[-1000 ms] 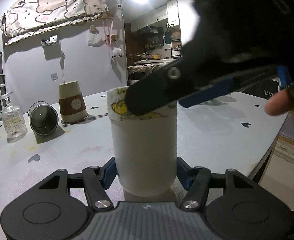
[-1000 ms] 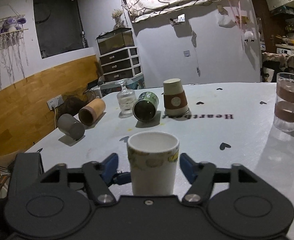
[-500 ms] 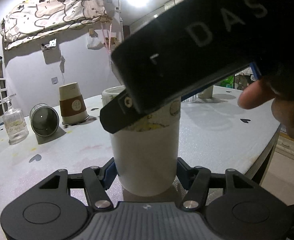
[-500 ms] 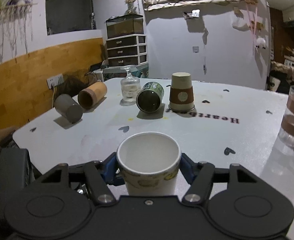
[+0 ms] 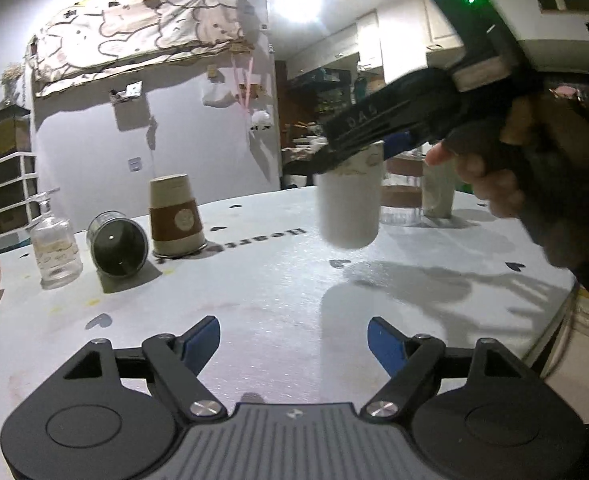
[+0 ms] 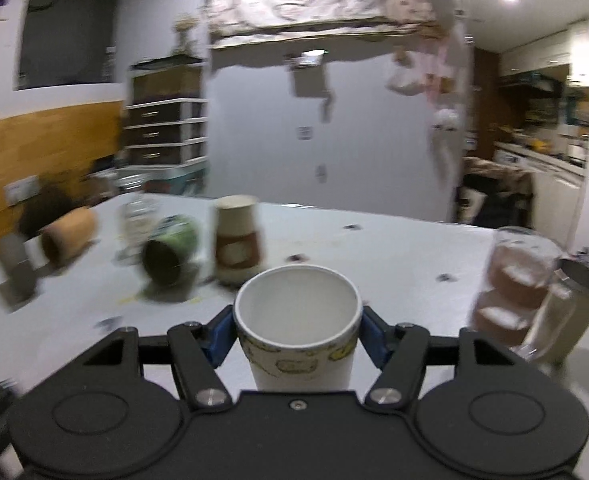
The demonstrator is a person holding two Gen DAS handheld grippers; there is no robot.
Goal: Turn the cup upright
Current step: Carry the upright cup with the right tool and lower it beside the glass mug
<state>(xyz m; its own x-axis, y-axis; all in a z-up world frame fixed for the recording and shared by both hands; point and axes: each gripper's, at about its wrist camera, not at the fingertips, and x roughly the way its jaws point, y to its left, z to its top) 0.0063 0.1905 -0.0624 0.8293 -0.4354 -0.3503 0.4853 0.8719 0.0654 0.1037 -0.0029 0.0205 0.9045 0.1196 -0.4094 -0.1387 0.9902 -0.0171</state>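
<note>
Pinching white cup (image 6: pixel 298 340) upright above table (image 5: pixel 278 280), right gripper (image 6: pixel 296 336) raised, left gripper (image 5: pixel 294 340) spread, low, level

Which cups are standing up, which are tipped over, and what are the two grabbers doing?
White paper cup: upright, mouth up, held off the table.
Right gripper: shut on the white paper cup.
Left gripper: open, holding nothing.
Brown-sleeved cup: upside down on the table.
Green can: on its side.
Tan cup: on its side.
Grey cup: blurred, seems tipped over.
Glass bottle: upright.
Banded glass: upright.
</note>
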